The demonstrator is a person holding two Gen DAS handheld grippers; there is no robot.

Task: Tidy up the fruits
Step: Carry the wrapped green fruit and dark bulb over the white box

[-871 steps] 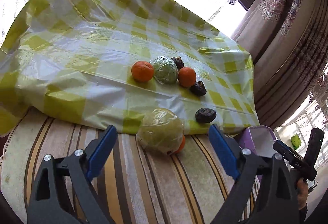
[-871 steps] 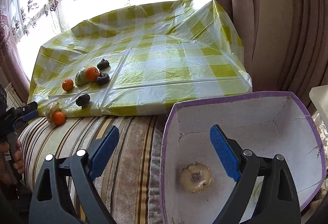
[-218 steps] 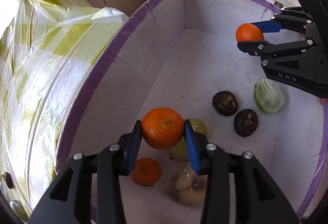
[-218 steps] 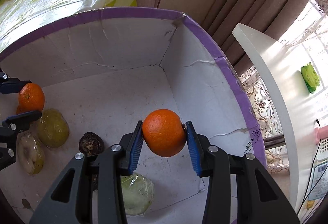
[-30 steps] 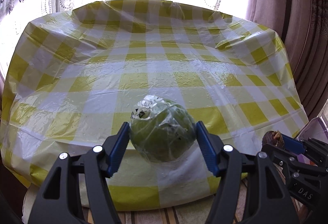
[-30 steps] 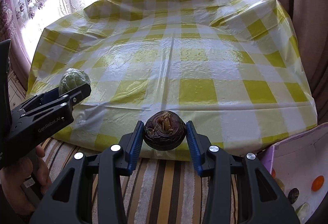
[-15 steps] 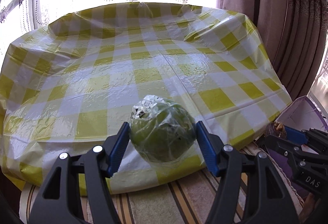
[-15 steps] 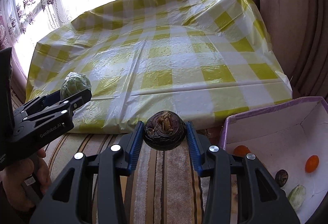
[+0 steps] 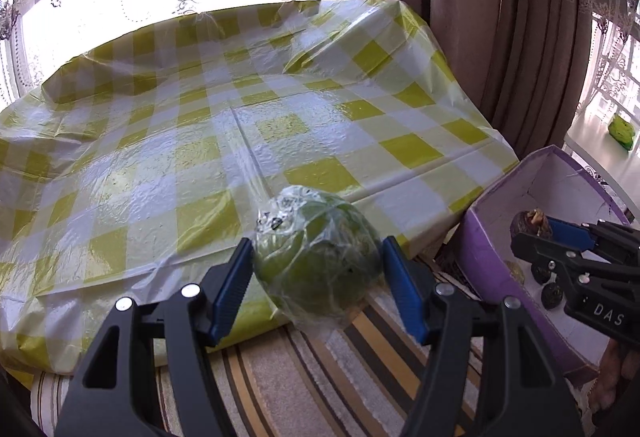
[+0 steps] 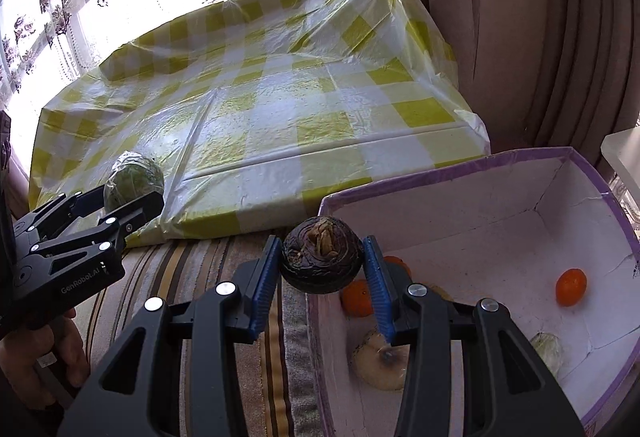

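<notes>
I am mid-carry: my left gripper (image 9: 318, 287) clamps the wrapped green fruit (image 9: 318, 257), my right gripper (image 10: 322, 273) the dark wrinkled fruit (image 10: 321, 255). The purple box (image 10: 520, 157) lies at four o'clock of the dark fruit. Next, I judge, each must hang over its floor before I release.

Purple box (image 10: 472, 173): near right corner cut by frame edge; floor partly hidden behind right gripper (image 10: 322, 291). Orange (image 10: 356, 297): half covered by blue pad. Pale wrapped fruit (image 10: 376, 365): partly covered. Small dark fruits (image 9: 550, 291), left-wrist view: too small to identify.
</notes>
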